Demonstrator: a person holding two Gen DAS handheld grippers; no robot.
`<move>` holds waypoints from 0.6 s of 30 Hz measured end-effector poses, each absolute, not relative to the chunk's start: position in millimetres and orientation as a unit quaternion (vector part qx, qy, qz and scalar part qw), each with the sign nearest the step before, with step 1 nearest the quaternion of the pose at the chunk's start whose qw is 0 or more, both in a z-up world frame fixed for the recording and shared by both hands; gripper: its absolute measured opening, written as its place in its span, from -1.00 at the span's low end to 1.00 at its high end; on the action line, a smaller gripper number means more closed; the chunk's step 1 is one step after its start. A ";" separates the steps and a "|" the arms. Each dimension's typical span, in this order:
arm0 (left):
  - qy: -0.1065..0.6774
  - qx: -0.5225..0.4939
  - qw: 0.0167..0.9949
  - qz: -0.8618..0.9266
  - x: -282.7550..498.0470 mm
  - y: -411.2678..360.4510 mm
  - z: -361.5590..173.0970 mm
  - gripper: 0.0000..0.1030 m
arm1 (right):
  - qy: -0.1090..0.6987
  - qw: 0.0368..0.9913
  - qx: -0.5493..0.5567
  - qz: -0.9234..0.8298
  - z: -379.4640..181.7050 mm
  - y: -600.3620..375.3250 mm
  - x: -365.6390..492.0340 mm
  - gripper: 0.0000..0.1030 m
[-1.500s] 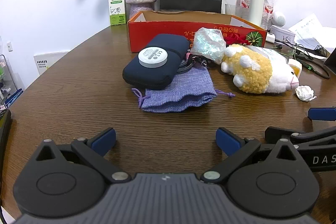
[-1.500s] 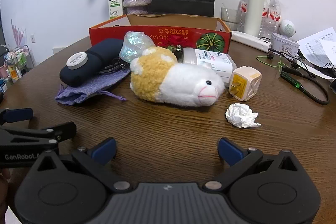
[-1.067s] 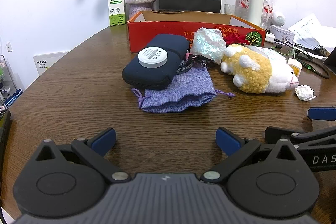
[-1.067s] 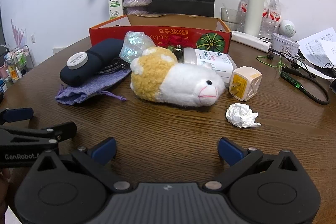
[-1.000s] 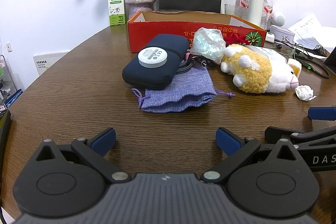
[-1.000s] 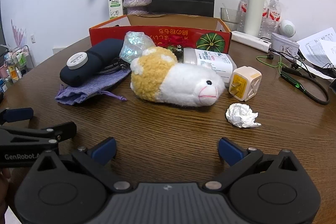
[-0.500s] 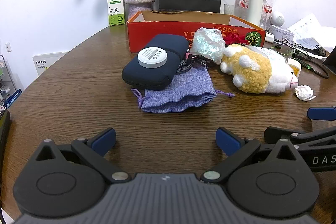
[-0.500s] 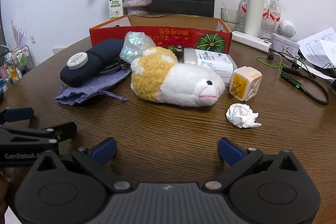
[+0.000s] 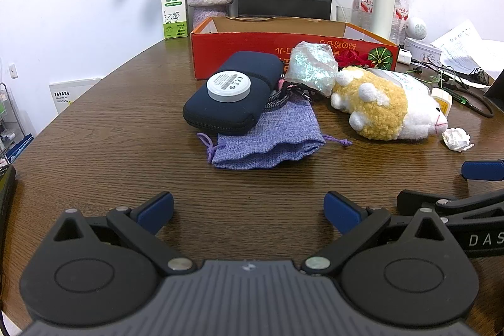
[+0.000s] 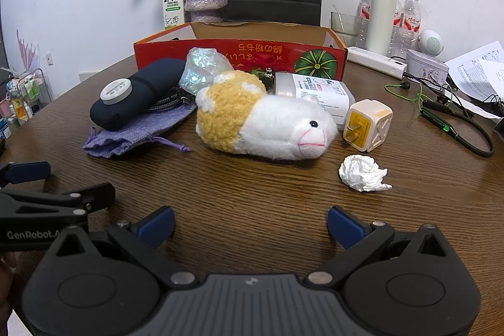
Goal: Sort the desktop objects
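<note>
A round wooden table [image 9: 94, 147] carries everything. Toward its far edge an open red cardboard box [image 9: 252, 52] is set. Just in front of the box a yellow-and-white plush toy [image 10: 261, 118] is laid on its side, with a navy zip case [image 9: 233, 96] resting partly on a purple drawstring pouch [image 9: 271, 137] to its left. A white puck [image 9: 229, 85] is seen on top of the case. A yellow-faced charger plug [image 10: 367, 125] is touched by the toy's right side, and a crumpled paper ball [image 10: 362, 172] is placed nearer the front edge. The left gripper [image 9: 249, 208] and the right gripper [image 10: 250, 221] are both held released and empty above bare wood by the near edge.
</note>
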State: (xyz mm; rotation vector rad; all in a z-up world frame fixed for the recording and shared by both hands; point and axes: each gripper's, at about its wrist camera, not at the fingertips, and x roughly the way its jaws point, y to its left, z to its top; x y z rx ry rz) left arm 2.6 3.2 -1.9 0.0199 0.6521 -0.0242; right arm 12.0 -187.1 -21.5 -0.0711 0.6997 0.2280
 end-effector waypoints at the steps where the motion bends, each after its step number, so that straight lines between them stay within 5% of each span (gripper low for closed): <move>1: 0.320 0.010 0.947 -0.012 2.5 3.2 -1.9 1.00 | 0.342 0.932 -0.035 0.111 -21.5 -187.1 11.9 1.00; 6: 0.345 0.003 0.938 -0.031 6.2 8.2 7.3 1.00 | 0.336 0.935 -0.043 0.109 -19.1 -191.2 6.3 0.96; 10: 0.287 -0.031 0.957 -0.041 8.5 25.1 31.4 0.97 | 0.297 0.949 -0.050 0.091 -6.2 -212.9 -0.6 0.87; 18: 0.272 -0.016 0.961 -0.049 75.0 22.8 38.6 0.44 | 0.301 0.953 -0.011 0.038 -6.1 -254.8 40.2 0.31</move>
